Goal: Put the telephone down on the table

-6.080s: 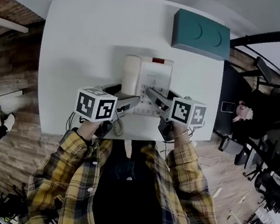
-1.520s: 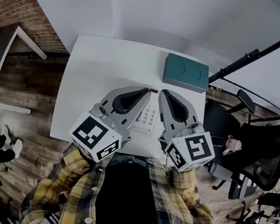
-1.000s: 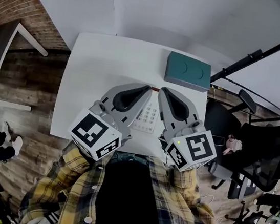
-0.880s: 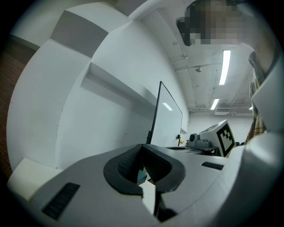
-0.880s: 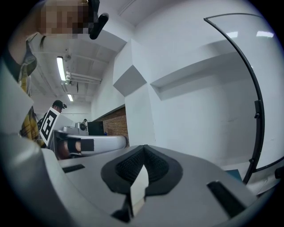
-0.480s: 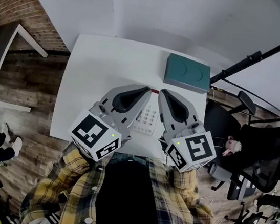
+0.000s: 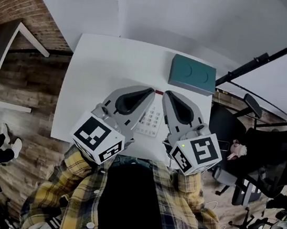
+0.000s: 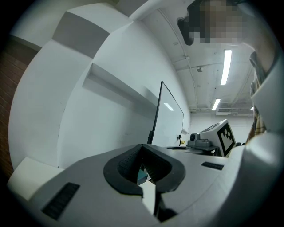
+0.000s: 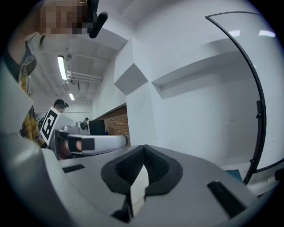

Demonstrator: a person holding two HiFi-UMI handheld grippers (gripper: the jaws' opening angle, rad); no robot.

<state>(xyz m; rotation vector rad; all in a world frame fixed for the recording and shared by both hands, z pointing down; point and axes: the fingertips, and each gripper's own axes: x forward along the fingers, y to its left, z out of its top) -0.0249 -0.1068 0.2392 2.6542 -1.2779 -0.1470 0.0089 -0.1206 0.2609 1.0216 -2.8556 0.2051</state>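
Head view from above: a white bench (image 7: 96,73) fills the upper middle of the frame, with wooden floor (image 7: 23,100) to its left. At the bottom of the frame is the person's yellow plaid shirt (image 7: 62,205).

Two grey tools reach up from the lower centre, each with a black-and-white marker cube at its near end. The left tool (image 7: 150,91) and the right tool (image 7: 167,94) point towards each other at mid-frame, tips near but apart. In each gripper view, the left tool (image 8: 142,148) and the right tool (image 9: 143,149) have their jaws pressed together with nothing between them.

A teal box (image 7: 192,75) sits at the bench's upper right corner.

The white telephone (image 7: 150,122) lies on the bench at the centre of the frame. Its keypad shows between the two tools, which overlap its sides.
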